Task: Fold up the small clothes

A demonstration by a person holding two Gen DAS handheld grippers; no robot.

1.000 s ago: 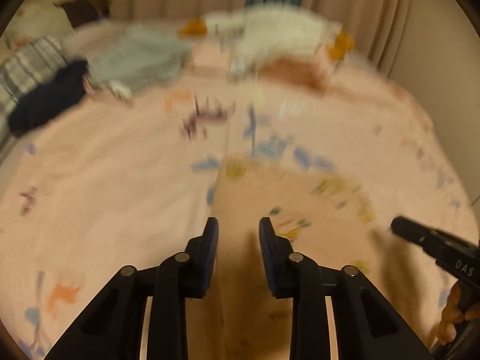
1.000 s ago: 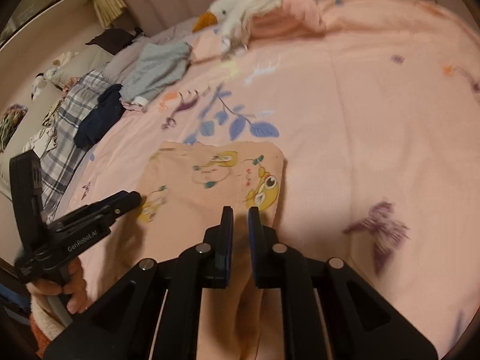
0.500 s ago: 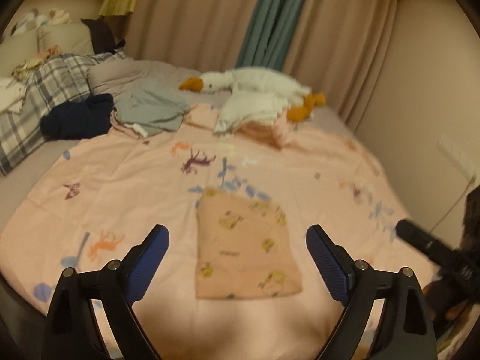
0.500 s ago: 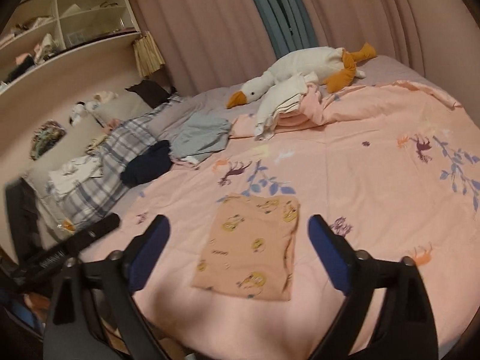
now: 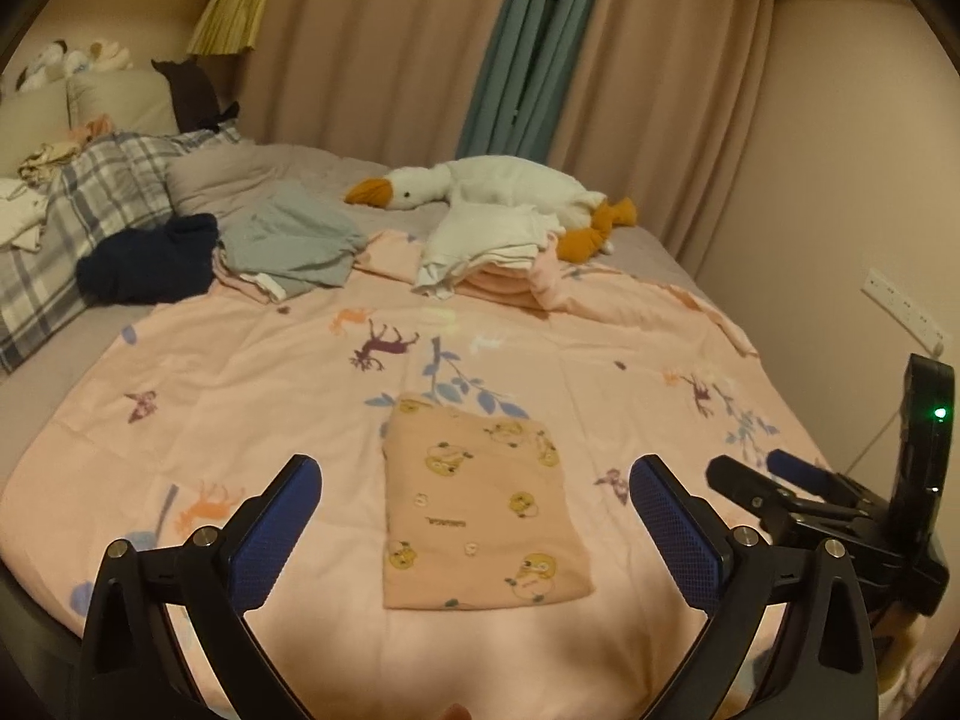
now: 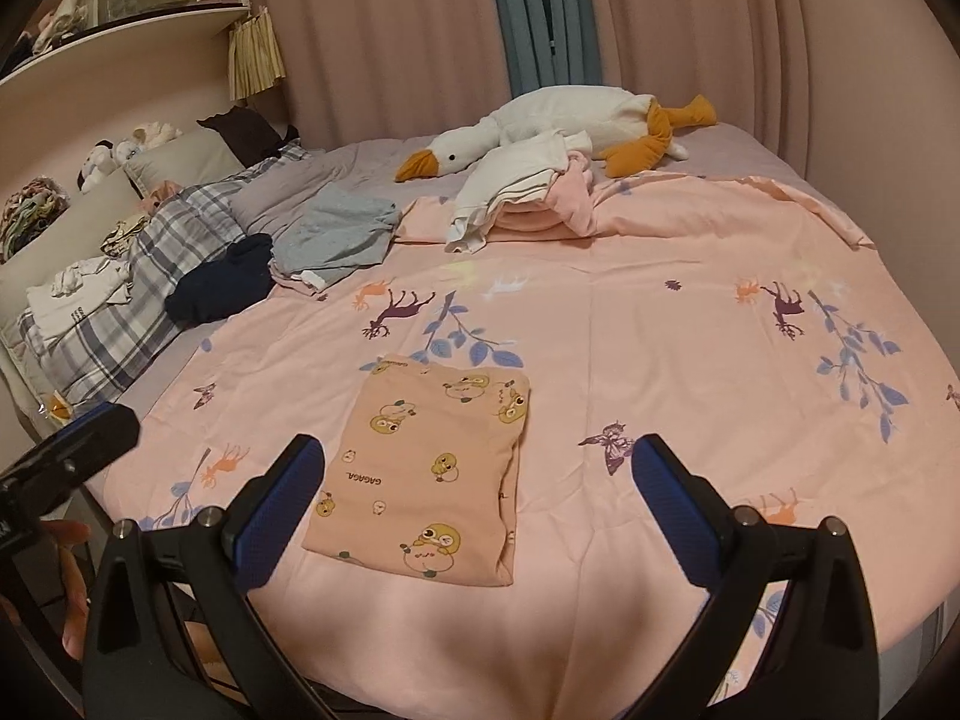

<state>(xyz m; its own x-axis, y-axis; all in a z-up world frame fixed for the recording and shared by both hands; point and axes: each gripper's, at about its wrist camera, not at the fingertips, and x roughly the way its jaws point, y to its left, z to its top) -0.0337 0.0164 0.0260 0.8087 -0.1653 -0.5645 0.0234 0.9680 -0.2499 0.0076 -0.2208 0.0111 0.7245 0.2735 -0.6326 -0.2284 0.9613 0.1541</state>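
A small peach garment with yellow duck prints (image 5: 480, 507) lies folded into a flat rectangle on the pink bedspread (image 5: 240, 396); it also shows in the right wrist view (image 6: 432, 474). My left gripper (image 5: 474, 528) is open and empty, held above the bed's near edge with the garment between its fingers' lines. My right gripper (image 6: 474, 498) is open and empty, likewise back from the garment. The right gripper shows at the right of the left wrist view (image 5: 780, 492).
A pile of folded white and pink clothes (image 5: 492, 252) lies by a plush goose (image 5: 498, 186) at the far side. Grey clothes (image 5: 288, 240), a dark navy item (image 5: 144, 264) and a plaid pillow (image 5: 78, 210) lie far left. A wall (image 5: 840, 180) stands right.
Both grippers were shut low over the garment a second ago. They opened wide and drew back and up from the bed. The garment stays flat where it was.
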